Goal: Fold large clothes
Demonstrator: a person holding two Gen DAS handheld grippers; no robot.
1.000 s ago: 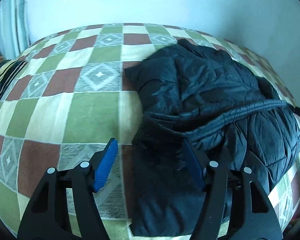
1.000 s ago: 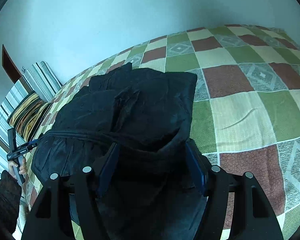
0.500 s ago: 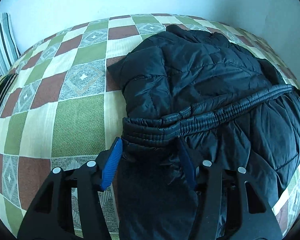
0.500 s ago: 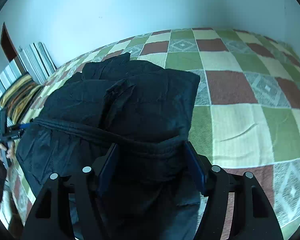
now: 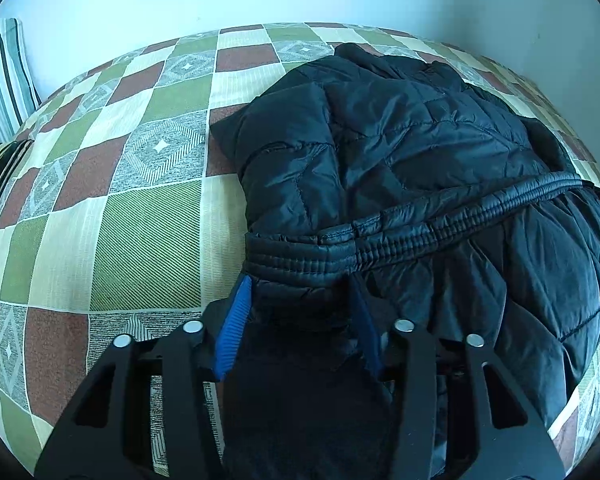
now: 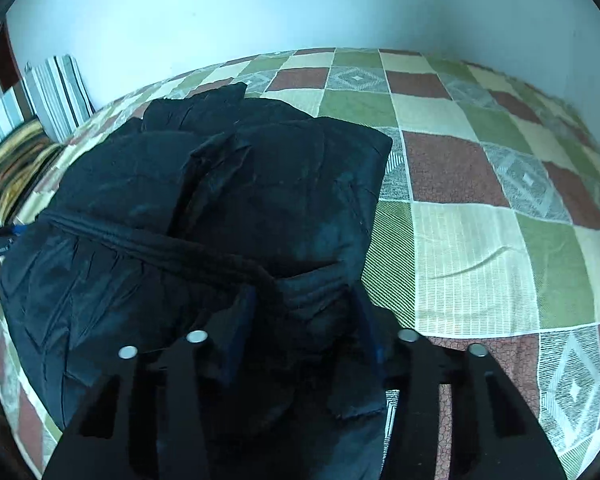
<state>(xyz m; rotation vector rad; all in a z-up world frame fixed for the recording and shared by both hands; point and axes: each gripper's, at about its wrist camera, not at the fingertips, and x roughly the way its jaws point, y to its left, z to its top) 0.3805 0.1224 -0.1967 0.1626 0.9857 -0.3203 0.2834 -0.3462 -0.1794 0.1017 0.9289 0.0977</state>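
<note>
Black jacket lies bunched on the checked bedspread, near its middle. Step looks like the second fold: ribbed hem drawn over the body. Left gripper and right gripper each clamp 1 hem corner, fabric between the pads. Next move likely needs both carried forward level, then letting go

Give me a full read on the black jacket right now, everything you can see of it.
The black jacket is quilted, shiny and puffy. It lies folded over itself in a bulky heap on the checked bedspread. Its ribbed elastic hem runs across the top of the pile. The left gripper and right gripper each have hem fabric bunched between their fingers; both look clamped on it.
</note>
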